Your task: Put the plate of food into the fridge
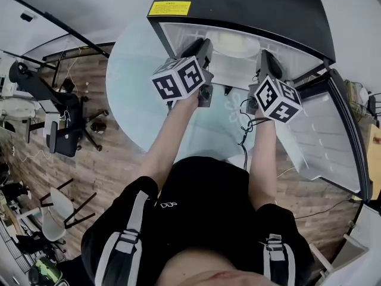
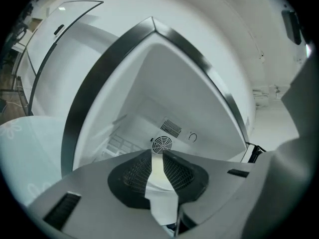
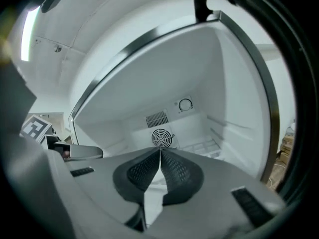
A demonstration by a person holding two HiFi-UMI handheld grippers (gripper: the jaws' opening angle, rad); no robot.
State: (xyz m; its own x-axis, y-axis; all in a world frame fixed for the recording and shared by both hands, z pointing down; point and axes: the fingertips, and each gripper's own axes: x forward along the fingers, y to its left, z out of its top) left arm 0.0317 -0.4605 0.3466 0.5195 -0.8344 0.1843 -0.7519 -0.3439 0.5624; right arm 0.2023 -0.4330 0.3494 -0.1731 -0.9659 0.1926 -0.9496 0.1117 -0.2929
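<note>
The plate (image 1: 235, 42) is sitting inside the open fridge (image 1: 250, 8), right between the two grippers. The left gripper (image 2: 157, 154) has its jaws a little apart, not pinching anything. The right gripper (image 3: 160, 152) has its jaw tips closed together, with nothing held that can be seen.

Plate (image 1: 235, 43) contents too blurred to tell.

Cam on my head looks steeply down at the fridge (image 1: 238, 5), close to its open front. Cams on my left gripper (image 2: 157, 154) & right gripper (image 3: 160, 152) sit near the fridge mouth, facing inward. Both share the fan grille (image 2: 161, 144) on the fridge's back wall.
</note>
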